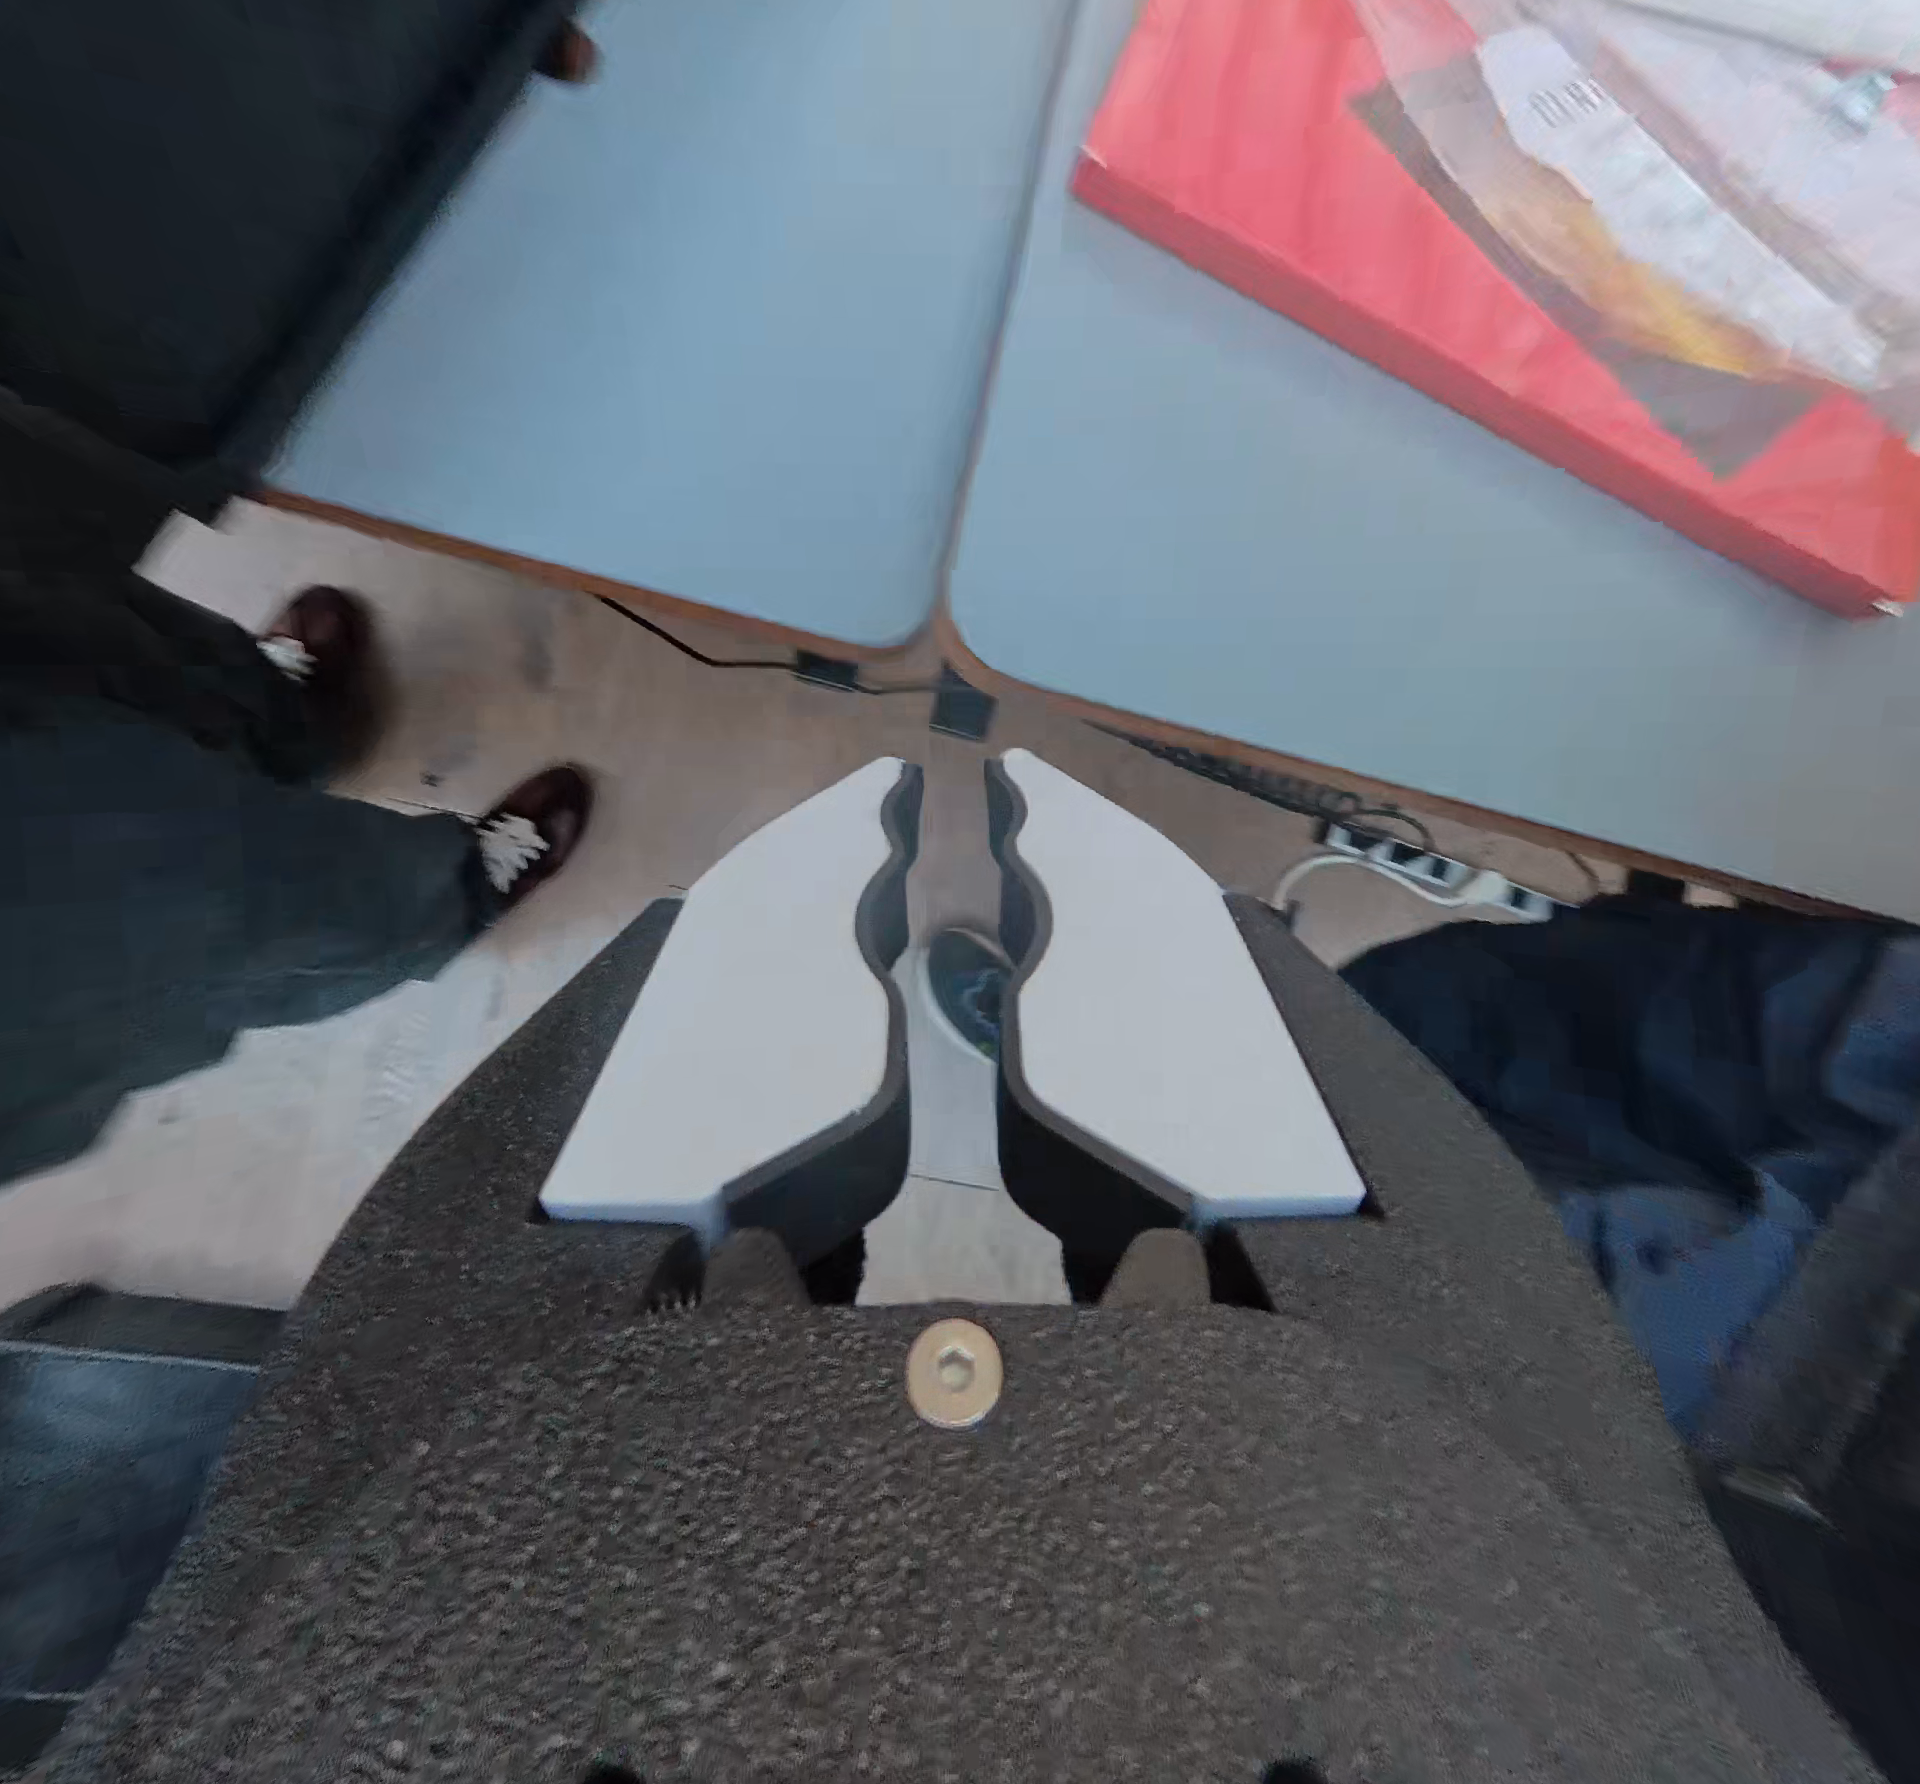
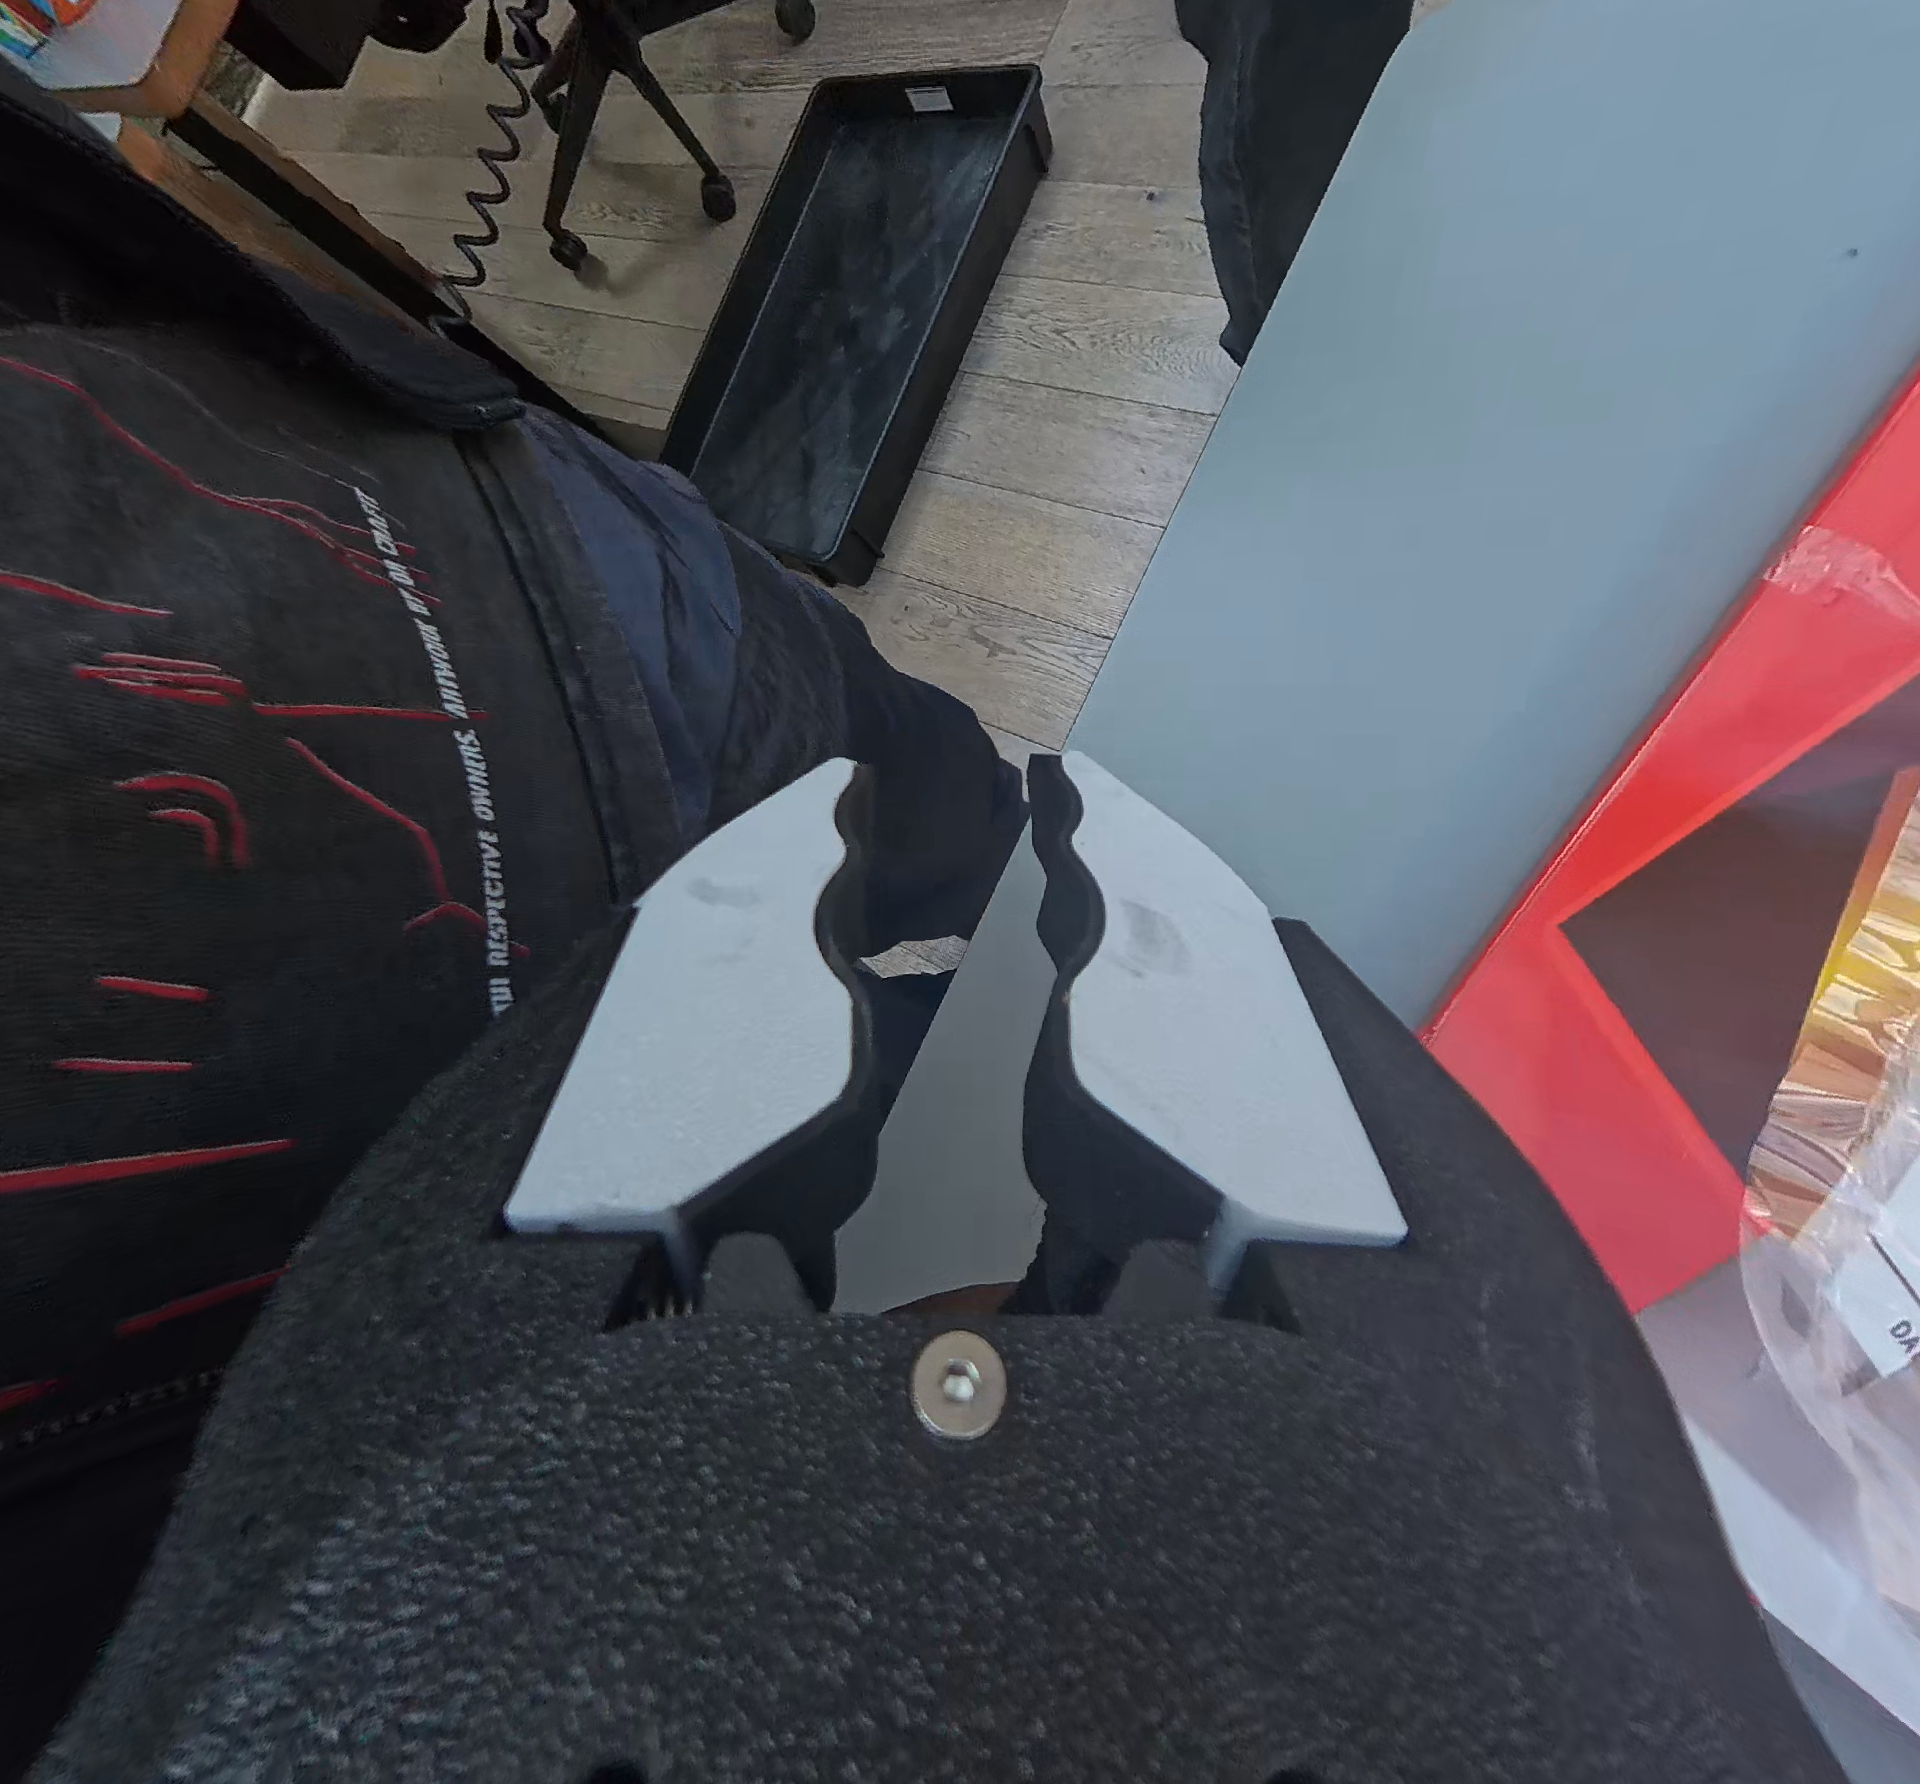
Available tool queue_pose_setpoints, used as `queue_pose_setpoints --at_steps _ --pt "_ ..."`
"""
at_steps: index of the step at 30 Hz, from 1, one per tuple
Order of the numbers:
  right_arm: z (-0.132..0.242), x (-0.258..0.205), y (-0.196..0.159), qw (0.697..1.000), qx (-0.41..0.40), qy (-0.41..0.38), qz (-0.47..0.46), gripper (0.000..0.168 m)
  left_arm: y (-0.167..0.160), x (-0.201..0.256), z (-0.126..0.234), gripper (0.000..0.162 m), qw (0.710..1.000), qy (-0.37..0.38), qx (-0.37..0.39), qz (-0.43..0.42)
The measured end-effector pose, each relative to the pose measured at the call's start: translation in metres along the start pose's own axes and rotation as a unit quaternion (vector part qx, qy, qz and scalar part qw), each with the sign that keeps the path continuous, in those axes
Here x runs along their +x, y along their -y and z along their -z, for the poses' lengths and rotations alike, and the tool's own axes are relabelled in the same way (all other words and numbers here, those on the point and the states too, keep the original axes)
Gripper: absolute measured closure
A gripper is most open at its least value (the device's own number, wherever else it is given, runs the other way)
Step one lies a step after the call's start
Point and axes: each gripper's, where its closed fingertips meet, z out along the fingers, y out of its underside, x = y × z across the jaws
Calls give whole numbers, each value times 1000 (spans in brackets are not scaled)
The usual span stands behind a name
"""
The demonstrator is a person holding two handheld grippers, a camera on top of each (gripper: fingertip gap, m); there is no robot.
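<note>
My left gripper [image 1: 951, 768] is empty, its jaws a narrow gap apart. It hangs over the floor just off the near edge of two light blue tables [image 1: 727, 280], in line with the seam between them. A flat red box [image 1: 1299, 176] lies on the right table, with a clear plastic bag [image 1: 1662, 72] on top. My right gripper [image 2: 943, 768] is empty too, its jaws a little wider apart. It sits at the table's [image 2: 1455, 384] edge, with the red box [image 2: 1662, 799] and the plastic bag [image 2: 1818, 1319] close on its right.
A person in dark trousers and brown shoes [image 1: 540, 825] stands on the floor at the left. A power strip [image 1: 1423, 867] lies under the table. In the right wrist view a black tray [image 2: 862, 311] and an office chair base [image 2: 623, 72] are on the wood floor; a person's black clothing [image 2: 260, 695] fills the left.
</note>
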Motion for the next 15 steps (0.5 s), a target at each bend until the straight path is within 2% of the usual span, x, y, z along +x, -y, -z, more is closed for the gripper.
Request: queue_pose_setpoints --at_steps 1,5,7,11,15 --pt "2 0 1 1000 4 -2 -5 139 23 -22 -1 150 999 31 3 -25" --pt "6 -1 7 999 21 -9 -28 139 107 -103 -21 151 989 111 -8 -92" --pt "8 1 9 999 19 -17 -32 139 130 -132 -42 151 986 124 -33 -102" --pt "18 9 22 997 31 -45 -56 139 148 -172 -81 151 983 130 -74 -103" --pt "23 18 35 993 53 -56 -85 139 152 -197 -104 151 977 130 -114 -121"
